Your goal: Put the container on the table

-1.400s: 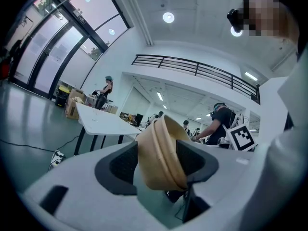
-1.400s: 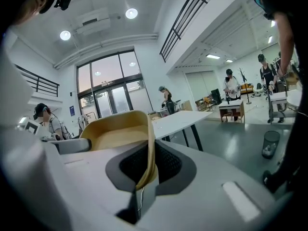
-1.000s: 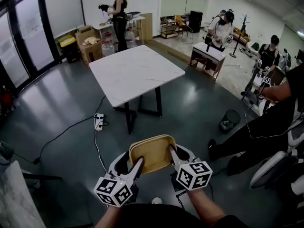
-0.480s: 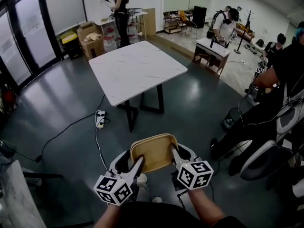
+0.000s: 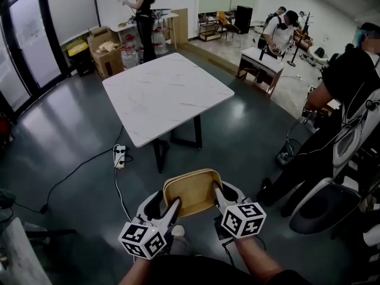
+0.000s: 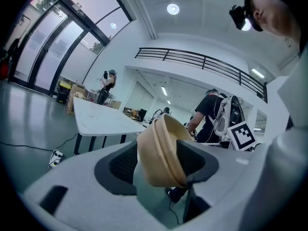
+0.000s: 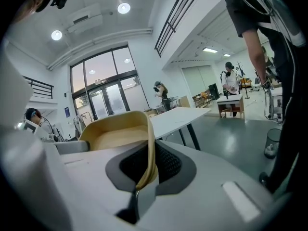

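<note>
The dark grey glossy floor [image 5: 65, 129] spreads across the head view. The white, marble-patterned square counter [image 5: 166, 94] stands in the upper middle of the frame. The tan, shallow, rounded-square container [image 5: 191, 190] hangs in the lower middle, open side up, over the floor and well apart from the counter, which lies straight ahead. The left gripper [image 5: 173, 205] is clamped on its left wall and the right gripper [image 5: 217, 193] on its right wall, both equally near.

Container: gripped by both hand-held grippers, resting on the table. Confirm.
Wrong: the head view shows the container gripped by the left hand-held gripper and right hand-held gripper, but over the floor, short of the table.
</note>
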The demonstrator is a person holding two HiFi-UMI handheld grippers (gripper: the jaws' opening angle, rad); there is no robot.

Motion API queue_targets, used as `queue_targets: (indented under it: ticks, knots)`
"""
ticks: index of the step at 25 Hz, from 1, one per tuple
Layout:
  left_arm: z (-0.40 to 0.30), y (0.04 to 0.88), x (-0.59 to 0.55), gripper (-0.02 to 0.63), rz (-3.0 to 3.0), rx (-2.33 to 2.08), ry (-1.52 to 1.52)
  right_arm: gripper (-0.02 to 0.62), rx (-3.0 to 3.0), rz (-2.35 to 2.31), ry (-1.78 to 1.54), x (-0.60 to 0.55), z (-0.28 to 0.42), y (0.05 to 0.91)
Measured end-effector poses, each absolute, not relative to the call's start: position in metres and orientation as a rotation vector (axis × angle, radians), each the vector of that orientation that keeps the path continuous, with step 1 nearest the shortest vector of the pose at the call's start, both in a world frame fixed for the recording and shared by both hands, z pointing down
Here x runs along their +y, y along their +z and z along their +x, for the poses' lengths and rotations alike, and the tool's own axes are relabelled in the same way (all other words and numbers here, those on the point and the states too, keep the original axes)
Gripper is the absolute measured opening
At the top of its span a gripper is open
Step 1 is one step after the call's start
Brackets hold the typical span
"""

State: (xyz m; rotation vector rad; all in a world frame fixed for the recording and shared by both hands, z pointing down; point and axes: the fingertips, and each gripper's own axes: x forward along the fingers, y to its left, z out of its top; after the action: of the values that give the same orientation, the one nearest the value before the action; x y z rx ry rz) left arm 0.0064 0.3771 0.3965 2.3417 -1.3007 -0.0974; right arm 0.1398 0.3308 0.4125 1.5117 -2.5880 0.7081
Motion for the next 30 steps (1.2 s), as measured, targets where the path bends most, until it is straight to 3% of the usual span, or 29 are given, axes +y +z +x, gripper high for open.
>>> queue_targets:
  ticks: [17,30]
  knots:
    - [-0.068,0.407,0.260,0.242,2.329,-1.213,-0.109,0.021,-2.513,1.516,0.716,0.212,0.064,0.419]
    - [-0.083,0.414,0.213,0.244,2.352,-1.140,-0.106,0.021,-2.444,1.574,0.710,0.173,0.050,0.425]
